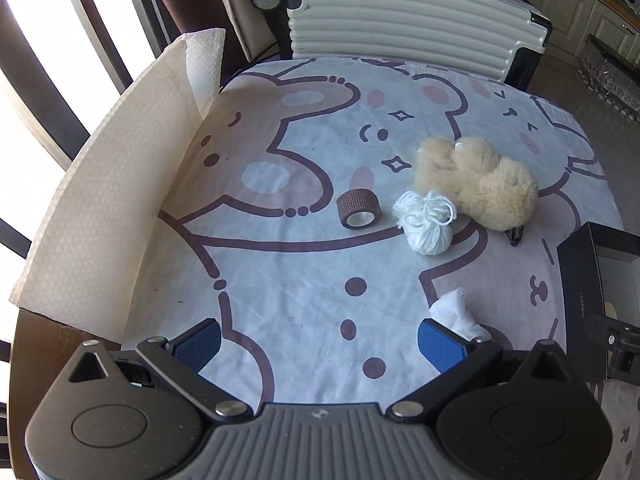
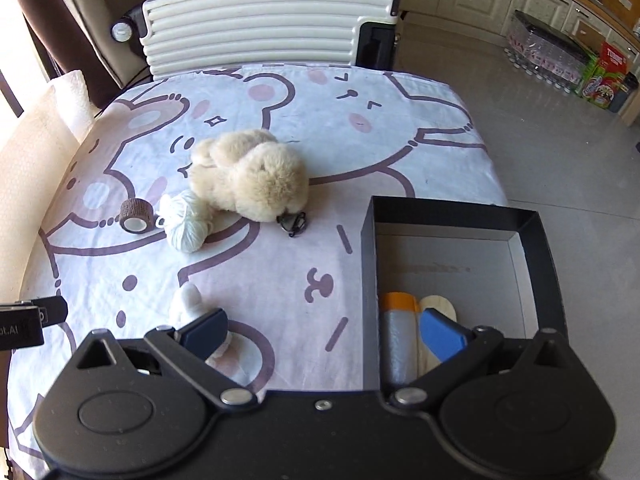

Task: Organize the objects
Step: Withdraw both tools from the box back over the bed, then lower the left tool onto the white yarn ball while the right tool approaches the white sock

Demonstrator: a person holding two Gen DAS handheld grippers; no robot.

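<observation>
Behind the tabletop (image 2: 400,128) stands a suitcase (image 2: 260,20), and plush (image 2: 256,172), yarn (image 2: 186,226) and tape (image 2: 136,215) lie loose, probably awaiting the box (image 2: 536,224), so both left tool (image 1: 320,346) and right tool (image 2: 324,338) hang open, empty.
</observation>
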